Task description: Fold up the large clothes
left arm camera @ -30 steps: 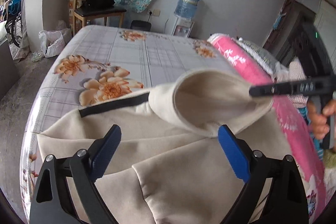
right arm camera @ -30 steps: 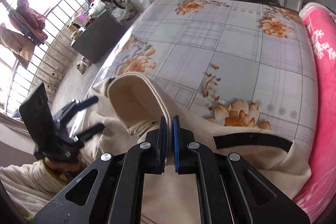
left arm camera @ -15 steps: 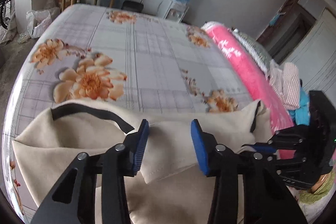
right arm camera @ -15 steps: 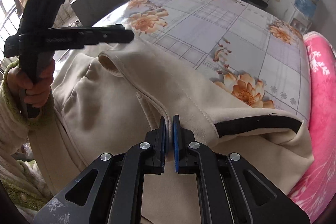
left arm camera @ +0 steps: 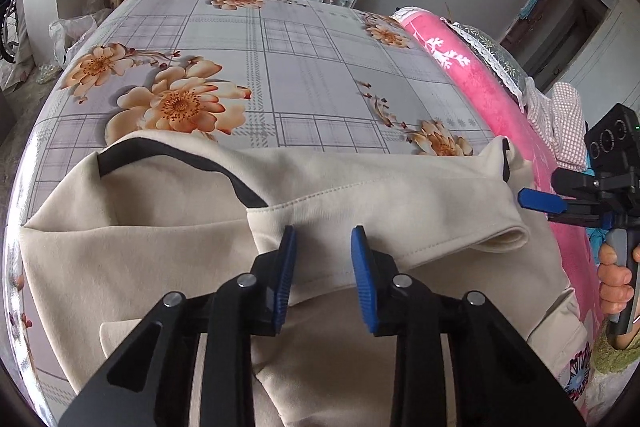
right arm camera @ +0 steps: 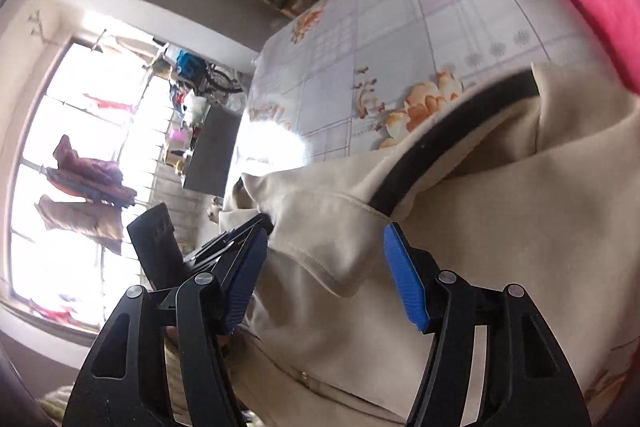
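I see the cream garment [left arm camera: 360,195] at frame centre on the bed [left arm camera: 280,67]. Left gripper [left arm camera: 324,251] closing around its folded sleeve, not yet pinching; right gripper [right arm camera: 324,263] opening, cloth loose between. Risk: the fold springs back.

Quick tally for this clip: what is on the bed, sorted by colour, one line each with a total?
Cream: 1, the hooded garment with black trim, spread at the near edge.
Pink: 1, the blanket along the right side.
Pink-and-white check: 1, the bunched cloth beyond the blanket.
Total: 3, all on the flowered sheet.
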Available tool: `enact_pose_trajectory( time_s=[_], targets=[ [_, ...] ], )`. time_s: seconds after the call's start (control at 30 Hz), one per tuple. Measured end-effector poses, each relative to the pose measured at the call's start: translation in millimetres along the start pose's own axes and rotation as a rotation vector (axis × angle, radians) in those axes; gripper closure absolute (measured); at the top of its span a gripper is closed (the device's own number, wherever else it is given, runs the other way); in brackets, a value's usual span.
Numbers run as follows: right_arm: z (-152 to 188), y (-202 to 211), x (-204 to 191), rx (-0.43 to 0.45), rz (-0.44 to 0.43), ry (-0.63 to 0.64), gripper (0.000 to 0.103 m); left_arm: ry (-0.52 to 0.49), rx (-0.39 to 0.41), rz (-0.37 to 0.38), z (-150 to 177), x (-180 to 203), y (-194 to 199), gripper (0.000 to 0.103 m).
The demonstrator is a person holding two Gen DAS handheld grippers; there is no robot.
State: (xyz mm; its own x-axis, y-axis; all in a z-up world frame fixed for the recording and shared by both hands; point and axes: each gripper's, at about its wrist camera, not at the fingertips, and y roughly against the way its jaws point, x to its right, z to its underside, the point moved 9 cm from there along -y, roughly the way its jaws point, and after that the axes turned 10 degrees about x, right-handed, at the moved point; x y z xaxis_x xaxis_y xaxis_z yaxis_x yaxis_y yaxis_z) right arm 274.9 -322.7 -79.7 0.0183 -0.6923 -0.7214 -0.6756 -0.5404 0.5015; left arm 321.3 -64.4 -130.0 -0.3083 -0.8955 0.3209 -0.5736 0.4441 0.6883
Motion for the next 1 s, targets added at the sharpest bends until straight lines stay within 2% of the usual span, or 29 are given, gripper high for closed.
enact_pose_trajectory(
  time_s=[0.13,0.17,0.2,0.23,0.3,0.37,0.5,0.6,0.63,0.67,0.73,0.8,0.83,0.87,1.0],
  targets=[
    [0.6,-18.0,2.3,-0.029,-0.006,-0.038,0.046,0.006,0.002,0.0,0.0,-0.6,-1.4,0.075],
    [-0.9,-22.0,2.7,-0.035,0.005,-0.028,0.06,0.007,0.002,0.0,0.1,-0.8,-1.5,0.075],
    [-2.2,-24.9,4.1,-0.038,0.03,-0.012,0.078,0.008,0.002,0.001,0.2,-0.7,-1.4,0.075],
    [-4.2,-26.5,5.2,-0.044,0.059,0.005,0.084,0.007,0.0,0.001,-0.2,-0.2,-1.5,0.076],
    [-11.4,-25.3,3.0,-0.035,0.061,0.029,0.09,0.009,-0.005,0.006,-0.4,0.5,-1.2,0.076],
    [-17.6,-22.7,-0.6,-0.019,0.093,0.08,0.093,0.018,-0.01,0.023,-0.1,2.2,-0.8,0.076],
    [-14.0,-28.6,8.0,-0.022,0.203,0.193,0.094,0.007,-0.015,0.022,2.8,7.8,-1.8,0.076],
    [-1.4,-36.6,26.4,-0.055,0.269,0.212,0.094,-0.001,-0.017,0.018,7.0,9.7,-2.8,0.076],
    [-0.3,-34.7,27.2,-0.053,0.28,0.215,0.093,-0.006,-0.015,0.018,7.7,10.3,-2.9,0.076],
    [-0.1,-31.3,26.8,-0.049,0.304,0.224,0.086,-0.01,-0.015,0.019,7.9,10.3,-2.9,0.076],
    [-2.7,-20.7,18.6,-0.009,0.384,0.298,0.083,-0.011,-0.016,0.022,7.4,10.1,-3.1,0.076],
    [-10.7,-7.8,-0.4,0.068,0.497,0.44,0.082,-0.009,-0.016,0.027,6.8,9.2,-3.6,0.076],
    [-15.3,-6.2,-14.4,0.101,0.52,0.507,0.082,-0.008,-0.015,0.029,6.7,9.1,-3.7,0.076],
    [-17.0,-4.9,-26.6,0.12,0.501,0.552,0.081,-0.01,-0.014,0.029,6.6,9.1,-4.0,0.076],
    [-6.1,-34.5,-75.2,0.113,0.32,0.651,0.077,-0.011,-0.005,0.029,7.4,9.6,-4.1,0.076]
  ],
)
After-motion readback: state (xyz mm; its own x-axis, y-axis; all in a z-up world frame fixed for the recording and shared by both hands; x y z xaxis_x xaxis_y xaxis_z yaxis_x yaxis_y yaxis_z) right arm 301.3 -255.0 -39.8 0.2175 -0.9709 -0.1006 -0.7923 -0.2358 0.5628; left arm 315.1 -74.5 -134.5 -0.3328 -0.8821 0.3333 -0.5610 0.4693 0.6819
